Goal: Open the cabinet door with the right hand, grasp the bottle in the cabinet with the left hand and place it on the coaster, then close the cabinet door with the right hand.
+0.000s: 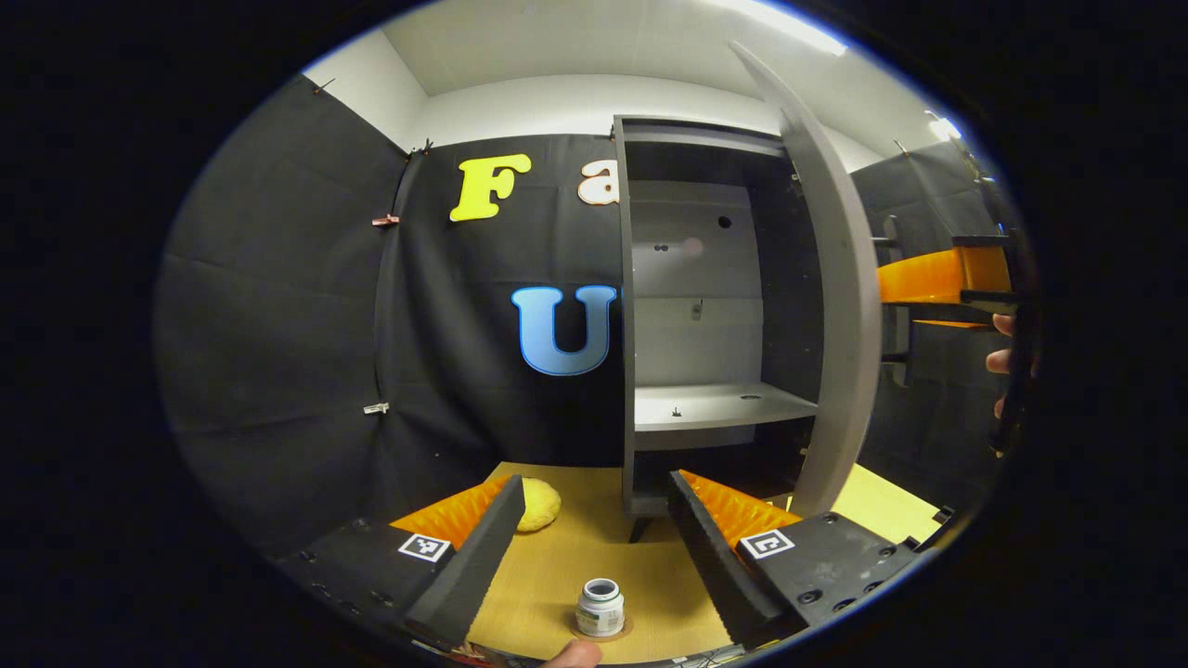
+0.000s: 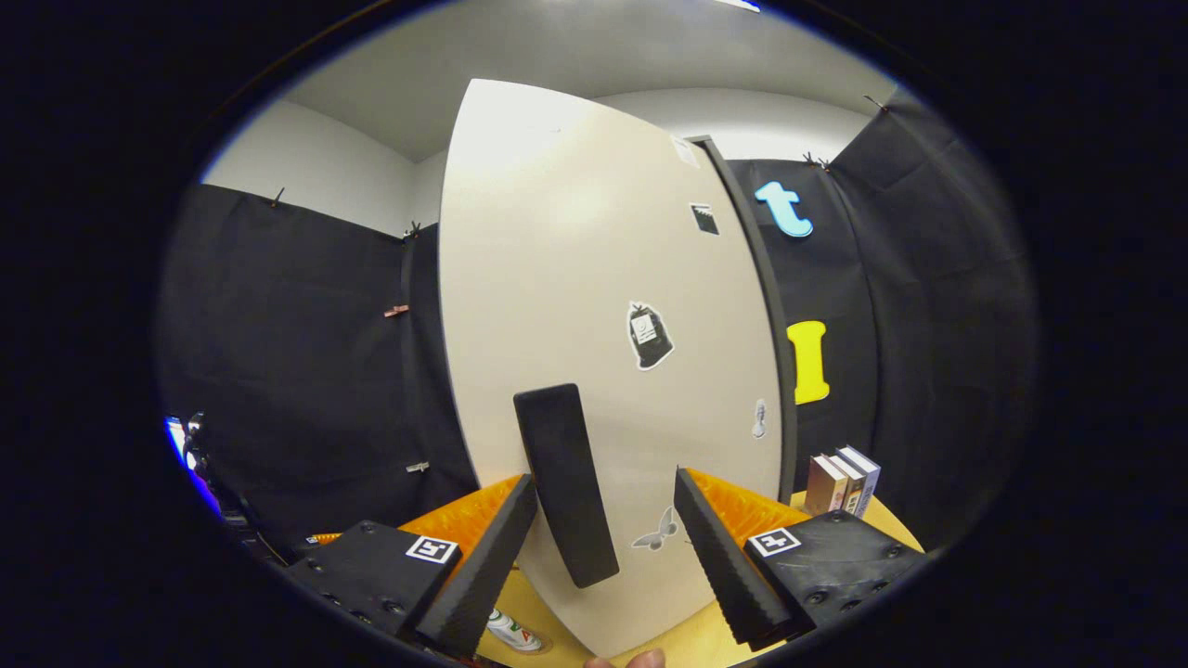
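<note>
- The left tongs [image 1: 594, 543] stand wide open at the bottom of the left gripper view and hold nothing.
- Between their fingers, low in the frame's centre, the bottle [image 1: 600, 608] stands upright on the coaster [image 1: 624, 633], a thin round edge peeping out beneath it on the desk [image 1: 575, 547].
- The bottle is small and squat, capless, its mouth open upward; I judge it light and rigid, with a smooth, perhaps slippery wall. Should it need re-seating, the straight body below the neck is the place to grip, kept upright so it does not tip.
- A yellow lump [image 1: 536, 504] lies on the desk just behind the left finger, left of centre.
- Beyond, the cabinet [image 1: 705, 306] stands open at centre right, its shelf [image 1: 715, 405] bare.
- The cabinet door [image 2: 594, 278] is swung out; in the left gripper view its edge arcs down the right side.
- The right tongs [image 2: 603, 547] are also wide open at the bottom of the right gripper view, gripping nothing.
- The dark handle [image 2: 566, 482] on the door rises between their fingers, nearer the left finger; I cannot tell whether it touches.
- The door is a stiff, flat panel on hinges, likely to swing easily; the handle is the natural hold, or a flat push on the face beside it to close it.
- Stickers [image 2: 650, 336] dot the door's face, and books [image 2: 843, 480] stand at lower right.
</note>
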{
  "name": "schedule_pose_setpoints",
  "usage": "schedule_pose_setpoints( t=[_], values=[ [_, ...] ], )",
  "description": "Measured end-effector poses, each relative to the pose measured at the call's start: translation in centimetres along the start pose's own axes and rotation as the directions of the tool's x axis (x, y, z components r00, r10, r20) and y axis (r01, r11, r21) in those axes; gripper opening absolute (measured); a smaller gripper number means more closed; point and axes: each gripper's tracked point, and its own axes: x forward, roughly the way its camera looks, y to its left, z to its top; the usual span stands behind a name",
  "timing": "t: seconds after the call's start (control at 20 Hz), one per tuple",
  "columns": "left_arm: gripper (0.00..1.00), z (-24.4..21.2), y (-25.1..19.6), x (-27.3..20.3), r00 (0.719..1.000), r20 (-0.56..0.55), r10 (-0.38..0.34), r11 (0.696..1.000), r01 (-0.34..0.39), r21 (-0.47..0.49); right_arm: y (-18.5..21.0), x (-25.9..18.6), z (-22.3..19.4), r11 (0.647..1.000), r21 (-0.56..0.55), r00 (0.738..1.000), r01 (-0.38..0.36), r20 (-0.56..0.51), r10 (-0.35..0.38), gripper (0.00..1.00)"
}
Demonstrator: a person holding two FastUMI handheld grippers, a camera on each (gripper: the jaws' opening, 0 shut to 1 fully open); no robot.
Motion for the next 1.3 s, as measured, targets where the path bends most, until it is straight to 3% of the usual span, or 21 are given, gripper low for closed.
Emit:
schedule_pose_setpoints(
  t=[0.3, 0.6, 0.95, 1.3],
  values=[
    [0.98, 0.2, 0.0, -0.5, 1.0, 0.001, 0.01, 1.0, -0.01, -0.014, 2.1, 0.5, -0.8, 0.998, -0.031, 0.998, -0.054, -0.013, 0.054, 0.98],
    [0.97, 0.1, -1.2, -0.5, 1.0, -0.007, -0.004, 1.0, 0.004, -0.019, -0.7, -0.4, -0.1, 0.994, -0.107, 1.0, 0.018, 0.019, -0.016, 0.98],
    [0.98, 1.0, -2.7, 0.1, 1.0, 0.004, -0.028, 0.999, 0.028, -0.037, -3.2, -1.6, 0.5, 0.99, -0.11, 0.996, 0.085, 0.048, -0.08, 0.98],
    [0.97, 1.3, -2.4, 0.2, 0.999, 0.011, -0.037, 0.999, 0.037, -0.027, -6.9, -3.0, 1.6, 0.97, -0.127, 0.975, 0.209, 0.098, -0.197, 0.98]
  ],
)
